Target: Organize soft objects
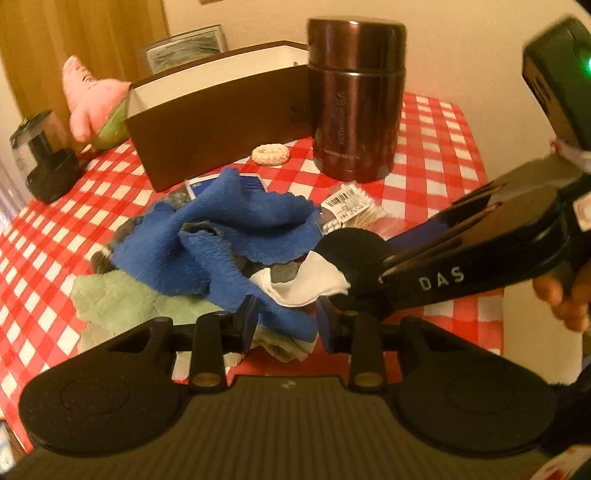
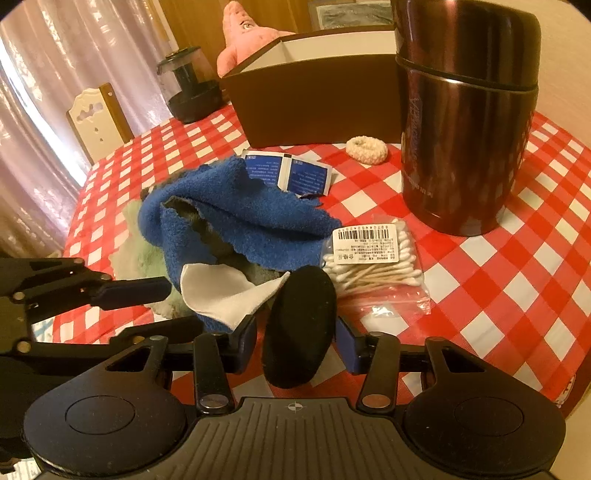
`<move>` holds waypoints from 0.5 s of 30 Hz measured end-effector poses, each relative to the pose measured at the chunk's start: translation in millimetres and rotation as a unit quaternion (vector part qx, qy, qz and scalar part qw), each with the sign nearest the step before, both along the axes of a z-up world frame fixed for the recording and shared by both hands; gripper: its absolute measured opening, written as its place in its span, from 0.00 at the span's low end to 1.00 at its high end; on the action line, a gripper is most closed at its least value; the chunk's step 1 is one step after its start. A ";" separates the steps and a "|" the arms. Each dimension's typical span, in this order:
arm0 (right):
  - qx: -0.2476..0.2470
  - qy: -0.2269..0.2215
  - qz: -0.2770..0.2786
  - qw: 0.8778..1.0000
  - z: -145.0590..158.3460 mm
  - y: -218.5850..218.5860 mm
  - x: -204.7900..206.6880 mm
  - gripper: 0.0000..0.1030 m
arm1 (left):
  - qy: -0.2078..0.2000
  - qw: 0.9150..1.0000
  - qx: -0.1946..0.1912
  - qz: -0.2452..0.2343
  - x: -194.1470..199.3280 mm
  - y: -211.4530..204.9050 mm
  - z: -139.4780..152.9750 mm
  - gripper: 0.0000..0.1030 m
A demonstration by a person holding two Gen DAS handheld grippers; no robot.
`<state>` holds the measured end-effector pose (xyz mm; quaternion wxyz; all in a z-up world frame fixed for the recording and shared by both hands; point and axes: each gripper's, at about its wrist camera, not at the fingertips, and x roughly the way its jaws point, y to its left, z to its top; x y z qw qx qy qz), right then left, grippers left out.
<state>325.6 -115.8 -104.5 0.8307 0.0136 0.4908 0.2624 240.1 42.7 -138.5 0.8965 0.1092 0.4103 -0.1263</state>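
A blue fleece cloth [image 1: 236, 229] [image 2: 236, 218] lies heaped on a pale green cloth [image 1: 122, 295] [image 2: 136, 240], with a white cloth [image 1: 303, 284] [image 2: 221, 291] tucked at its near side. My left gripper [image 1: 286, 321] [image 2: 184, 306] has the blue cloth's lower fold filling the gap between its pads. My right gripper [image 2: 297, 332] [image 1: 369, 273] comes in from the right, its pads pressed on a black oval pad [image 2: 299, 325] [image 1: 351, 251] beside the white cloth. A pink plush toy [image 1: 92, 96] [image 2: 243, 33] leans behind the open brown box [image 1: 221, 110] [image 2: 314, 96].
A tall dark flask [image 1: 354, 99] [image 2: 465, 110] stands right of the box, a crocheted ring [image 1: 271, 153] [image 2: 367, 147] at its foot. A cotton swab bag [image 2: 380, 273] and blue sachets [image 2: 288, 173] lie by the cloths. A small black appliance [image 1: 48, 162] sits far left.
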 end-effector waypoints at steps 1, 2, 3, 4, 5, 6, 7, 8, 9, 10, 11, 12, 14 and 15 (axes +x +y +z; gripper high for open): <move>0.002 0.002 0.000 1.000 -0.4 -1.5 0.7 0.45 | -0.002 1.000 0.007 -0.005 0.1 -2.2 -1.5 0.30; 0.004 0.003 0.000 1.000 -1.0 -2.8 1.5 0.45 | -0.005 1.000 0.014 -0.008 0.3 -4.5 -2.5 0.30; 0.004 0.004 0.000 1.000 -1.3 -3.7 2.0 0.45 | -0.008 1.000 0.021 -0.013 0.7 -7.0 -3.4 0.30; 0.005 0.005 0.000 1.000 -1.6 -4.6 2.7 0.44 | -0.012 0.999 0.028 -0.019 1.1 -9.5 -4.1 0.30; 0.006 0.007 0.001 1.000 -2.0 -5.3 3.2 0.44 | -0.015 0.999 0.034 -0.024 1.4 -11.4 -4.4 0.30; 0.008 0.008 0.002 1.000 -2.4 -6.2 3.7 0.44 | -0.020 0.999 0.041 -0.029 1.7 -13.8 -4.8 0.30; 0.010 0.010 0.003 1.000 -3.2 -7.1 4.3 0.44 | -0.025 0.998 0.049 -0.035 1.9 -16.3 -5.4 0.31; 0.011 0.012 0.002 1.000 -3.8 -7.7 3.9 0.44 | -0.027 0.997 0.057 -0.041 3.3 -18.6 -6.6 0.31; 0.012 0.013 0.002 1.000 -4.4 -8.2 4.3 0.44 | -0.030 0.996 0.068 -0.047 4.6 -22.1 -7.8 0.31; 0.013 0.015 0.002 1.000 -4.8 -8.8 4.7 0.44 | -0.034 0.995 0.081 -0.056 5.2 -26.0 -8.7 0.31; 0.013 0.016 0.003 1.000 -5.1 -9.2 5.0 0.44 | -0.040 0.993 0.092 -0.064 4.7 -29.9 -9.2 0.32; 0.014 0.018 0.004 1.000 -5.4 -9.7 5.5 0.44 | -0.045 0.991 0.104 -0.073 4.1 -33.3 -9.5 0.32; 0.016 0.019 0.005 1.000 -5.7 -10.8 6.2 0.44 | -0.052 0.988 0.120 -0.089 3.2 -38.3 -11.3 0.32; 0.016 0.021 0.005 1.000 -5.8 -11.1 6.8 0.44 | -0.049 0.987 0.123 -0.094 4.1 -39.9 -13.4 0.32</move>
